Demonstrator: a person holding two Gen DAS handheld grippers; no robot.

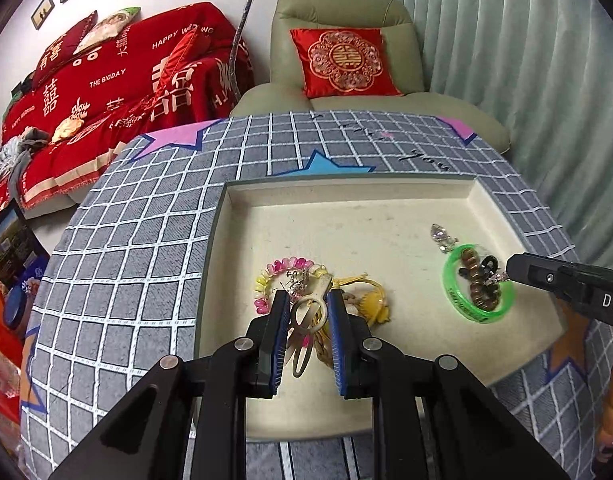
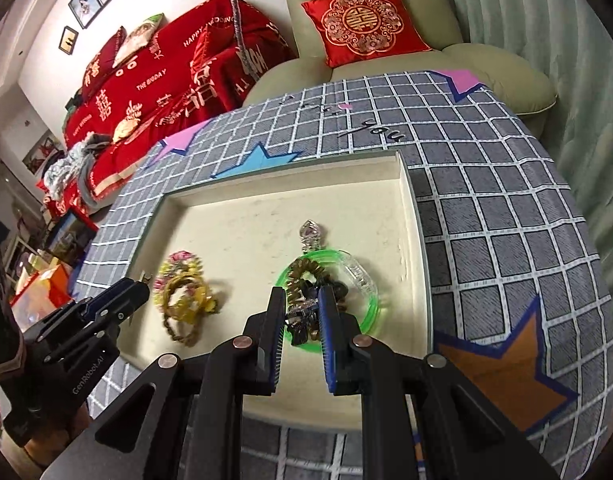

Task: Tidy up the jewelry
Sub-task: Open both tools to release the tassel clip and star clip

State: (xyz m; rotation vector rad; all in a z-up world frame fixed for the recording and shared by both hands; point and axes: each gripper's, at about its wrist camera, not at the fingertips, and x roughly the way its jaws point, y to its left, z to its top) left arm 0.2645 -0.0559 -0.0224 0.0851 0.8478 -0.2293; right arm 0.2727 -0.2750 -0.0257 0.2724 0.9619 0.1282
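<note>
Cream tray (image 1: 386, 208) on the checked surface (image 1: 146, 220) holds 2 heaps. Left hand-held gripper (image 1: 306, 304) clamps a pale hair clip (image 1: 306, 320), partly hidden; right hand-held gripper (image 2: 302, 300) pinches a small silvery piece (image 2: 302, 312), hard to identify, above the green bangle (image 2: 370, 312).

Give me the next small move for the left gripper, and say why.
Probably lift it slightly. The left gripper appears shut on a cream hair clip that overlaps the yellow braided cord and pink bead bracelet in the tray, so a gentle rise should show whether it comes free.
</note>
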